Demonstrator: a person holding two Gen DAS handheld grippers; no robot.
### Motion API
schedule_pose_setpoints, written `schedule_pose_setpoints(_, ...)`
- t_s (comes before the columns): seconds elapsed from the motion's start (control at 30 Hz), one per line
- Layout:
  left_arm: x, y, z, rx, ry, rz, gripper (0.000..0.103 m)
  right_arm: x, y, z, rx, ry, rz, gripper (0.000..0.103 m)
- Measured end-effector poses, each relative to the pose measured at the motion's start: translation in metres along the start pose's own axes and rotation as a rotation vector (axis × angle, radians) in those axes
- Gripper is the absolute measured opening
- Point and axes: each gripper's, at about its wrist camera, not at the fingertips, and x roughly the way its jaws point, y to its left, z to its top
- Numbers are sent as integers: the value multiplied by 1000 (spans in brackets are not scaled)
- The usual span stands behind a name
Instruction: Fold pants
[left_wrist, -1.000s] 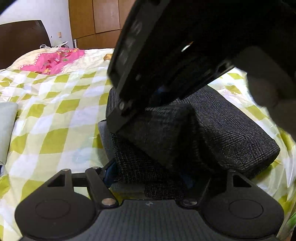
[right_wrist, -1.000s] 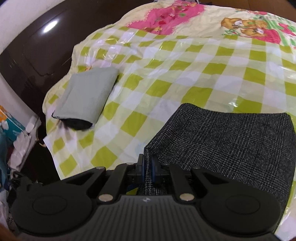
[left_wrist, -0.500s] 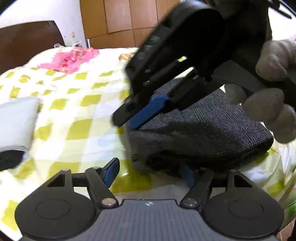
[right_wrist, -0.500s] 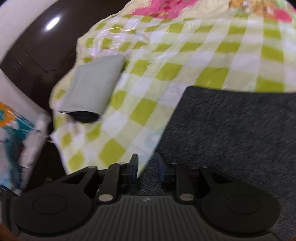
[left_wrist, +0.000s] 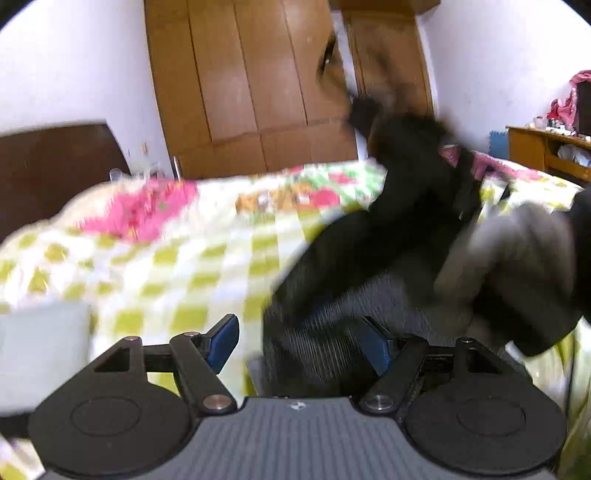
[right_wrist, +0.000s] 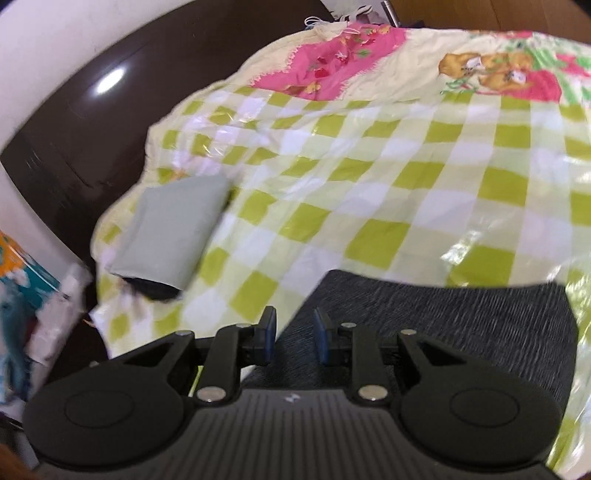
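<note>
The folded dark grey checked pants (right_wrist: 443, 325) lie on the green-checked bedspread (right_wrist: 369, 192). My right gripper (right_wrist: 294, 332) hovers over their left edge. Its blue pads (right_wrist: 267, 330) stand apart, and the fabric shows in the gap without being pinched. In the blurred left wrist view, my left gripper (left_wrist: 297, 341) is wide open just in front of the pants (left_wrist: 332, 332), holding nothing. The right gripper's black body (left_wrist: 388, 221) and the gloved hand (left_wrist: 517, 251) holding it reach in over the pants from the right.
A folded pale grey garment (right_wrist: 173, 232) lies on something dark at the bed's left edge. The dark headboard (right_wrist: 74, 129) stands behind it. A wooden wardrobe (left_wrist: 251, 85) is at the far wall, and a wooden shelf (left_wrist: 546, 147) is at the right.
My right gripper let go of the pants' edge and its pads parted. My left gripper rose and tilted up, so the wardrobe now fills its view.
</note>
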Motion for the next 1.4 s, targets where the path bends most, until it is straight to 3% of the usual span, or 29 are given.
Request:
schedule_pose_setpoints(0.07, 0, 5, 5, 1, 4, -8, 85, 12, 0, 1, -39, 22, -27, 24)
schedule_pose_setpoints(0.17, 16, 11, -6, -18, 68, -17, 85, 29, -6, 0, -32, 76, 2, 24)
schedule_pose_setpoints(0.33, 52, 0, -21, -86, 135, -32, 84, 39, -13, 5, -19, 90, 23, 21)
schedule_pose_setpoints(0.5, 64, -5, -34, -90, 220, -25, 82, 45, -12, 6, -48, 105, 5, 20)
schedule_pose_setpoints(0.63, 70, -1, -40, -151, 263, -30, 82, 52, -4, 4, -108, 112, -32, 20)
schedule_pose_setpoints(0.93, 61, -9, -34, -114, 274, -18, 81, 61, 16, -3, -246, 111, -116, 20)
schedule_pose_setpoints(1.27, 61, -23, -38, -76, 305, 10, 82, 47, 22, 4, -265, 84, -150, 22)
schedule_pose_setpoints(1.4, 54, -23, -37, -75, 297, -1, 81, 62, 17, 3, -241, 123, -139, 31)
